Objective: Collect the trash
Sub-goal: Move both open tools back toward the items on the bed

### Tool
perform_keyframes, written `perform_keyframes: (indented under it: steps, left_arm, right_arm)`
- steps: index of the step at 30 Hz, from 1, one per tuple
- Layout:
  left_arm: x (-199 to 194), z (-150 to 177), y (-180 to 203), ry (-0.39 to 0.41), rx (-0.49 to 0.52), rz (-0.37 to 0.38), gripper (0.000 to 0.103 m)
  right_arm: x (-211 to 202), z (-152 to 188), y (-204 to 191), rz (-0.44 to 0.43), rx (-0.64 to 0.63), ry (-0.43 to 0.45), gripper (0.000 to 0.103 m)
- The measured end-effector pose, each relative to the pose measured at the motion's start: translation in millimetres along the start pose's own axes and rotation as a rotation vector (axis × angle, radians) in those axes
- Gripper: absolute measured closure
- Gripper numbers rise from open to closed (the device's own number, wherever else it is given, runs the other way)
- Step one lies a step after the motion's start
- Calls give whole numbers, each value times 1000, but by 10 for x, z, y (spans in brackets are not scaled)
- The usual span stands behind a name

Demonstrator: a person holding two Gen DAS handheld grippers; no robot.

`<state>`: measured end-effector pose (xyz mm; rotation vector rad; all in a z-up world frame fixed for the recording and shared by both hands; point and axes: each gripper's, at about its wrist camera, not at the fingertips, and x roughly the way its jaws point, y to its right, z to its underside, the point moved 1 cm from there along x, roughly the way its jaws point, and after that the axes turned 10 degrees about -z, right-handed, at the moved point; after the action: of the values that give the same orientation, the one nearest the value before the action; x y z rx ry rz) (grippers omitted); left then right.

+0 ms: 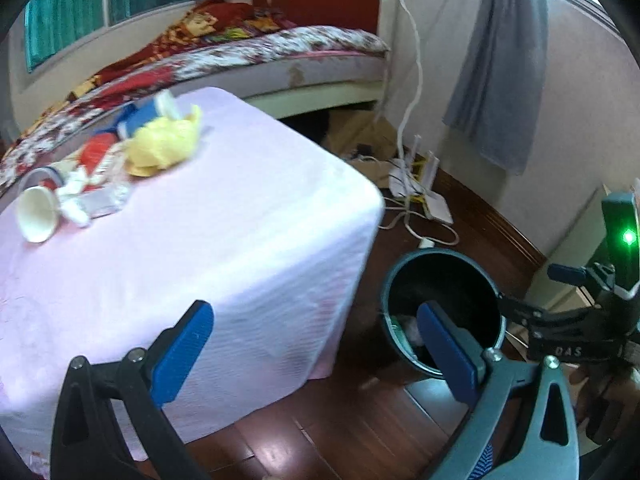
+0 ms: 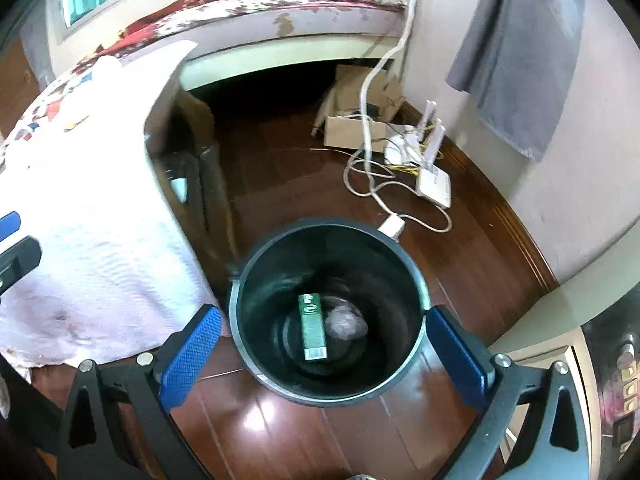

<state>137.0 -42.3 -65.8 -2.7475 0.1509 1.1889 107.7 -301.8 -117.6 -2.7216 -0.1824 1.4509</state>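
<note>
A dark round trash bin [image 2: 256, 260] stands on the wood floor beside the table; it also shows in the left wrist view [image 1: 404, 268]. Inside lie a green box [image 2: 313, 326] and a crumpled clear wrapper [image 2: 346, 322]. My right gripper [image 2: 324, 356] is open and empty, right above the bin's mouth. My left gripper [image 1: 316, 348] is open and empty over the table's near corner. On the table's far left lies a pile of trash: a yellow crumpled bag [image 1: 166, 146], a white paper cup [image 1: 37, 216] on its side, red and blue packets [image 1: 96, 152] and white tissue [image 1: 74, 200].
The table [image 1: 220, 240] has a pale pink cloth. A bed [image 1: 280, 48] stands behind it. Cardboard boxes [image 2: 352, 120], white routers [image 2: 434, 182] and cables [image 2: 376, 184] lie on the floor by the wall. A grey cloth [image 1: 500, 60] hangs at the right.
</note>
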Motion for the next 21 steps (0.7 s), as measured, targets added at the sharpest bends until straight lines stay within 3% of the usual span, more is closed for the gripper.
perform_keyframes:
  steps: [21]
  left_arm:
    - [-329, 147, -1249, 28, -176, -187, 1]
  right_arm:
    - [-348, -493, -1652, -154, -260, 113, 0]
